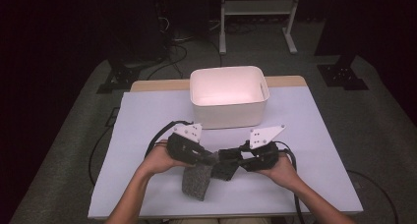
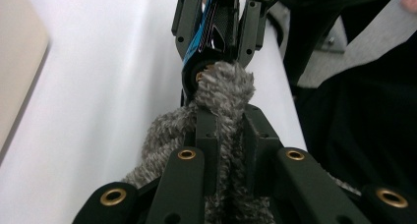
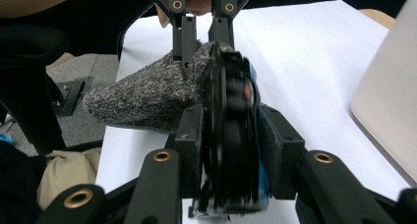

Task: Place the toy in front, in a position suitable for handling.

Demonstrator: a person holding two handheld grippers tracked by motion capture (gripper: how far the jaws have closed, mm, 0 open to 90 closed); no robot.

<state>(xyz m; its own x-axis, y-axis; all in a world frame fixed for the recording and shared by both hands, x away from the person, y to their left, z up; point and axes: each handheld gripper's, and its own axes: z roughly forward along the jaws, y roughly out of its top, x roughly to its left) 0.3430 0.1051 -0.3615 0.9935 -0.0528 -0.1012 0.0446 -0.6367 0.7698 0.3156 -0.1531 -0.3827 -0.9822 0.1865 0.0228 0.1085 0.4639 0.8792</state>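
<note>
A grey fuzzy sock [image 1: 195, 182] hangs from my left gripper [image 1: 212, 159], which is shut on its upper edge just above the table's front. In the left gripper view the pads pinch the sock [image 2: 223, 89] between them. My right gripper [image 1: 231, 160] faces it from the right, shut on a flat black object with a blue side [image 1: 225, 169]. In the right gripper view that object [image 3: 228, 111] stands on edge between the jaws, and its far end meets the sock [image 3: 142, 98] where the left gripper [image 3: 200, 37] holds it.
A white open bin [image 1: 228, 70] stands behind the grippers at the middle back of the white table [image 1: 147, 121]. Cables trail from both grippers. Dark stands and a white frame stand on the floor beyond the table.
</note>
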